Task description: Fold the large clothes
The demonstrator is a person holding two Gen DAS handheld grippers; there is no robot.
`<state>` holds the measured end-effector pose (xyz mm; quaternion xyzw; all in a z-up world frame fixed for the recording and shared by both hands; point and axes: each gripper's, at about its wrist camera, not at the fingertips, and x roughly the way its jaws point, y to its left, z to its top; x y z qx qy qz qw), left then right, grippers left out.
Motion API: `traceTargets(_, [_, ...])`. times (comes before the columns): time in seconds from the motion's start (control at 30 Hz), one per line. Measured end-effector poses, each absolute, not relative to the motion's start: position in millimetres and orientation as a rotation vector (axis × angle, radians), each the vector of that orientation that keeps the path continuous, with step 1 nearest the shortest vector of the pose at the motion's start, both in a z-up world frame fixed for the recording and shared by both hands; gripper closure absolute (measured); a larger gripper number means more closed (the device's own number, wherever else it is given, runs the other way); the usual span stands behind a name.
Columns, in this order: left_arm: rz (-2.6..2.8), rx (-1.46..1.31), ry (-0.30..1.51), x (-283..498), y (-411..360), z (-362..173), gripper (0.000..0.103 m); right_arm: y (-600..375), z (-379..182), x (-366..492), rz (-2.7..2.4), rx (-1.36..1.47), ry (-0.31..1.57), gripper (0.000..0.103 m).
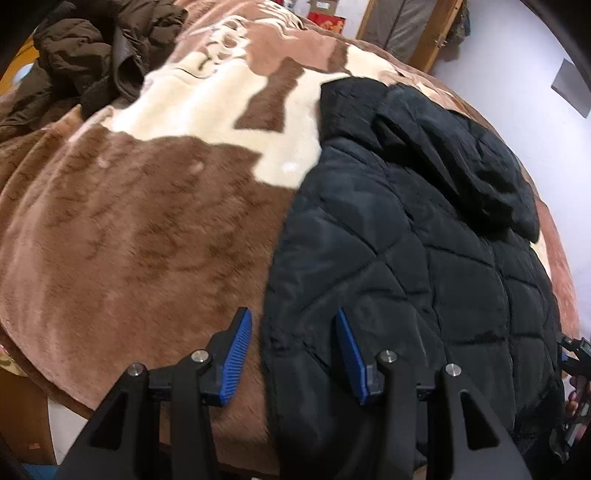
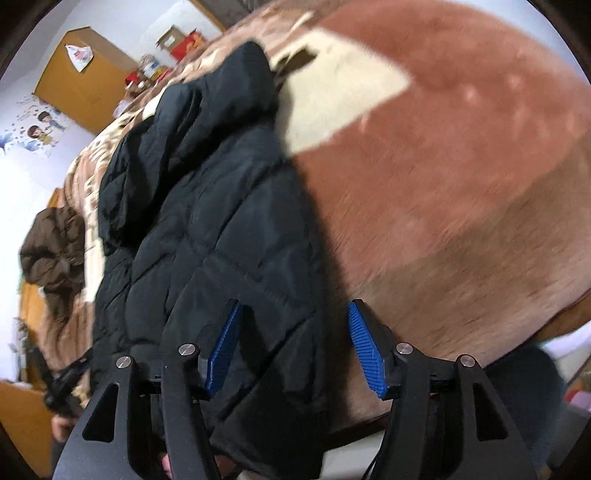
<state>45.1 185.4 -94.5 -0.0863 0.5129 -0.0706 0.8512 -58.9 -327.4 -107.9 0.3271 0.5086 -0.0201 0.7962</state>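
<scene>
A black quilted puffer jacket (image 1: 417,266) lies lengthwise on a bed covered by a plush brown-and-cream blanket (image 1: 140,229). Its hood (image 1: 476,166) sits at the far end, folded back over the jacket's upper part, and its hem hangs at the near edge of the bed. The stitching forms diamond panels across the body.

The left gripper (image 1: 293,350) hovers low at the jacket's near left edge with its jaws spread wide and nothing held. Its left blue ribbed pad is over the blanket just beside the jacket, and its right pad is over the black fabric, so the jacket's edge runs between them.

In the right wrist view the right gripper (image 2: 295,347) is likewise wide open and empty, straddling the other long edge of the jacket (image 2: 207,236): one pad over the quilted fabric, the other over the blanket (image 2: 443,184). The right gripper also shows at the far right edge of the left wrist view, beside the jacket's hem.

A brown puffer jacket (image 1: 92,59) lies crumpled at the far left corner of the bed, well apart from the black one. Beyond the bed stand a red box (image 1: 327,20) and a cardboard box (image 2: 170,37); what they hold cannot be told. An orange wooden cabinet (image 2: 85,77) with a white plastic bag (image 2: 78,55) hanging on it stands against the wall.
</scene>
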Motion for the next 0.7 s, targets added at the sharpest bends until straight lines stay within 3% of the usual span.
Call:
traceTargets(0.23, [-0.202, -0.168, 1.13, 28.0, 166.2, -104.8, 0.037, -309.8, -115.4, -67.2, 0.024, 0.733, 1.143, 0.042])
traceTargets(0.4, [-0.214, -0.244, 1.235, 25.9, 171.3, -125.4, 0.033, -307.0, -123.6, -71.0, 0.051, 0.769, 1.192, 0.042])
traceTargets(0.47, [-0.218, -0.252, 1.23, 23.7, 170.1, -122.2, 0.043, -304.7, -120.8, -71.7, 0.062, 0.759, 1.192, 0.043])
traceTargets(0.53, [-0.229, -0.247, 1.207, 19.8, 167.7, -113.9, 0.068, -302.0, -114.2, -71.7, 0.071, 0.754, 1.179, 0.068])
traceTargets(0.6, [-0.248, -0.286, 1.188, 18.0, 171.0, -105.1, 0.078, -301.9, -106.5, -71.8, 0.083, 0.775, 1.153, 0.082])
traceTargets(0.7, [-0.285, -0.39, 1.122, 15.0, 182.3, -82.5, 0.084, -304.8, -82.3, -74.5, 0.125, 0.782, 1.076, 0.088])
